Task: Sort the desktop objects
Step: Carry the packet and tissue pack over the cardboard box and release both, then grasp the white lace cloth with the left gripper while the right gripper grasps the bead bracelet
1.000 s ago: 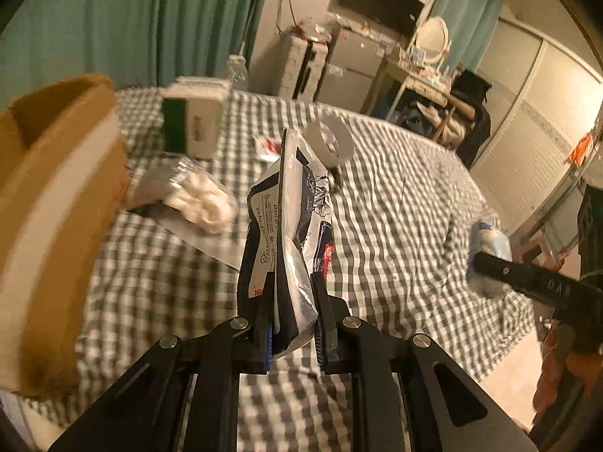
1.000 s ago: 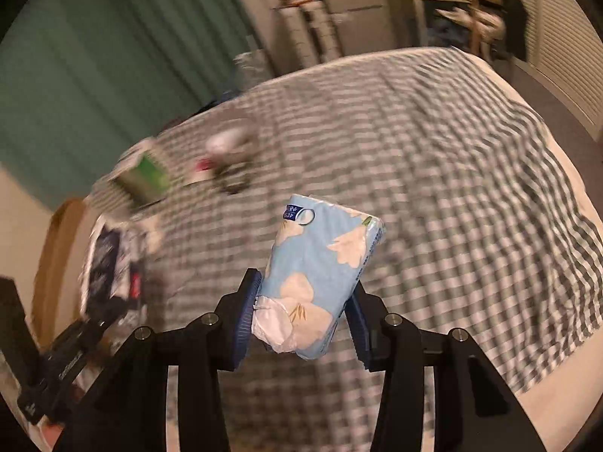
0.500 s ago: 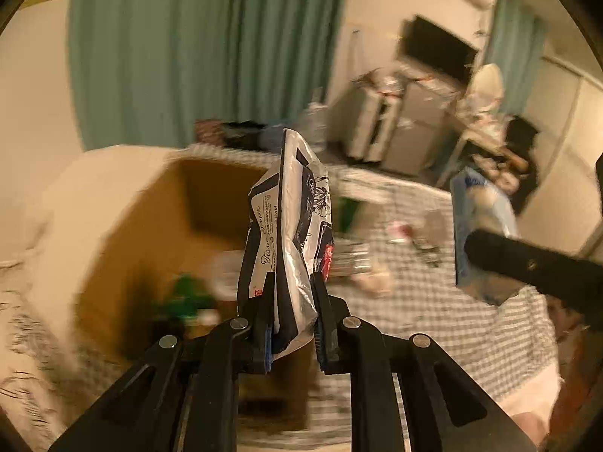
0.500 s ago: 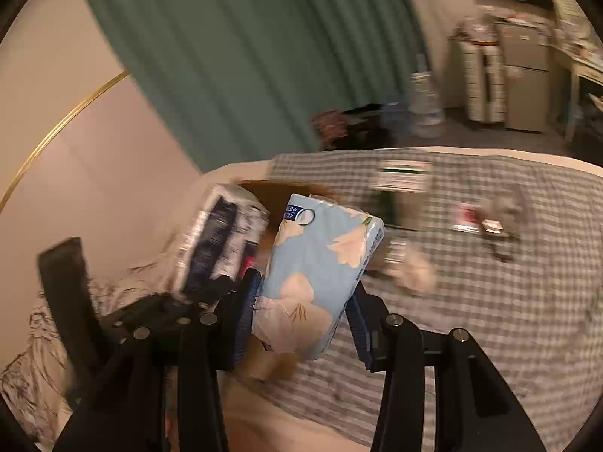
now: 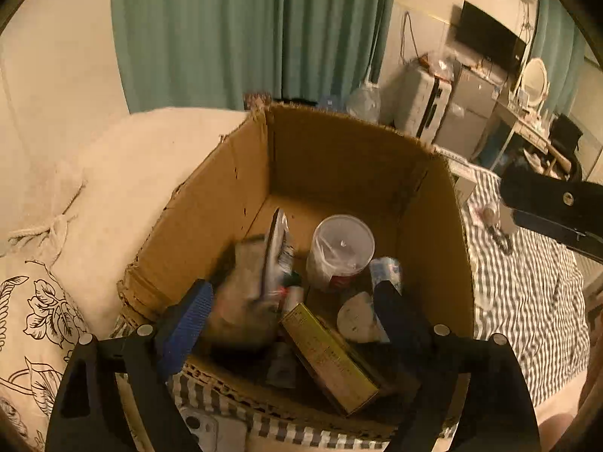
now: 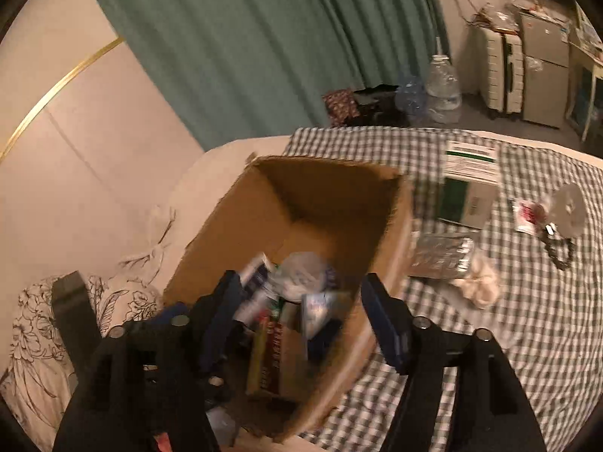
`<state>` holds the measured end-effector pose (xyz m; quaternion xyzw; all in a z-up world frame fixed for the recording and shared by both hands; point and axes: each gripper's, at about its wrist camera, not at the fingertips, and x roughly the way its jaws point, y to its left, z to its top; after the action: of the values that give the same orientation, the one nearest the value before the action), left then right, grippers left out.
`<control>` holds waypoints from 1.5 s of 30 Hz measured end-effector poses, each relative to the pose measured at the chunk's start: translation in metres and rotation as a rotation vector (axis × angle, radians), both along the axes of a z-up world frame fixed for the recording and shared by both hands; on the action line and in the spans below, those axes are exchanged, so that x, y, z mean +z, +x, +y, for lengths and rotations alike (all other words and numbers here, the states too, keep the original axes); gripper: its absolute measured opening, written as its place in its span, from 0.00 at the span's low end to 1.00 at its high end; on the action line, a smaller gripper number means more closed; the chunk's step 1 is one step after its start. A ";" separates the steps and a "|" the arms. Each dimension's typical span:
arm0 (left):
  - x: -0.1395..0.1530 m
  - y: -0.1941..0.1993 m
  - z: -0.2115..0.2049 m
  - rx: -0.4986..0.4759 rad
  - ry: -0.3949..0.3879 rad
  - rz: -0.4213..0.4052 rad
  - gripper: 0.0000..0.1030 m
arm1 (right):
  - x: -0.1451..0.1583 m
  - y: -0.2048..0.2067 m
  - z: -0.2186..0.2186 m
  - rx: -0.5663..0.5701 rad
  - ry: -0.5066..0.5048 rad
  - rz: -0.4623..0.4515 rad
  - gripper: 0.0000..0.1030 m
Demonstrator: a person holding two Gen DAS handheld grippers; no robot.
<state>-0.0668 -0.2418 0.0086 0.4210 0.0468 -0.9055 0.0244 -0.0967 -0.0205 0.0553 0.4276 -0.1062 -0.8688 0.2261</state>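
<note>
- Your left gripper (image 5: 290, 316) is over the cardboard box (image 5: 339, 158), jaws opening wide, pads gripping nothing; the dark wipes pack (image 5: 271, 263), blurred, sits in the box between them.
- Your right gripper (image 6: 301, 312) is over the same box, jaws opening; the blue tissue pack (image 6: 316, 309) lies loose inside.
- A green-and-white carton (image 6: 467, 177) is on the checked cloth (image 6: 527, 301).

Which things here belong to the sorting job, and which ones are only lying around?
Job: cardboard box, dark pouch dropping in, tissue pack, green-and-white box, foil packet.

Lying about: curtain, water bottle, floral pillow.
</note>
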 end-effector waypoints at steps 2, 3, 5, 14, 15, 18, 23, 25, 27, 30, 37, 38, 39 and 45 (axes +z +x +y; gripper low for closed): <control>0.000 0.001 0.005 0.004 0.000 -0.011 0.88 | 0.005 0.009 0.023 -0.032 0.030 0.040 0.65; 0.003 0.003 0.010 0.007 0.000 -0.006 0.88 | 0.007 0.014 0.033 -0.043 0.047 0.064 0.65; 0.011 0.011 0.019 0.013 0.007 0.028 0.89 | 0.010 0.021 0.062 -0.072 0.108 0.123 0.65; 0.019 0.032 0.118 -0.107 0.020 0.133 1.00 | -0.026 0.064 0.196 -0.273 0.227 0.130 0.72; 0.015 0.033 0.133 -0.124 0.025 0.135 1.00 | -0.035 0.068 0.207 -0.295 0.241 0.120 0.72; 0.000 0.034 0.173 -0.148 0.031 0.129 1.00 | -0.062 0.081 0.237 -0.365 0.203 0.097 0.72; -0.031 0.032 0.215 -0.177 0.030 0.075 1.00 | -0.102 0.094 0.266 -0.464 0.086 0.008 0.72; -0.045 0.027 0.228 -0.153 0.023 0.063 1.00 | -0.104 0.095 0.275 -0.469 0.069 0.003 0.72; -0.059 0.017 0.239 -0.142 0.042 0.032 1.00 | -0.102 0.094 0.278 -0.469 0.063 0.012 0.72; -0.079 -0.003 0.249 -0.129 0.034 -0.018 1.00 | -0.104 0.095 0.281 -0.470 0.055 0.026 0.72; -0.114 -0.062 0.253 -0.051 0.041 -0.072 1.00 | -0.115 0.080 0.282 -0.457 0.089 0.008 0.72; -0.117 -0.070 0.253 -0.042 0.047 -0.081 1.00 | -0.118 0.077 0.283 -0.454 0.091 0.002 0.72; -0.121 -0.079 0.253 -0.029 0.044 -0.097 1.00 | -0.121 0.074 0.283 -0.448 0.093 -0.006 0.72; -0.138 -0.112 0.256 -0.018 -0.014 -0.112 1.00 | -0.139 0.058 0.283 -0.427 0.101 -0.047 0.72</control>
<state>-0.1793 0.0141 -0.1293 0.4715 0.0353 -0.8809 0.0220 -0.0392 0.2625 -0.0836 0.4265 -0.1559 -0.8909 0.0129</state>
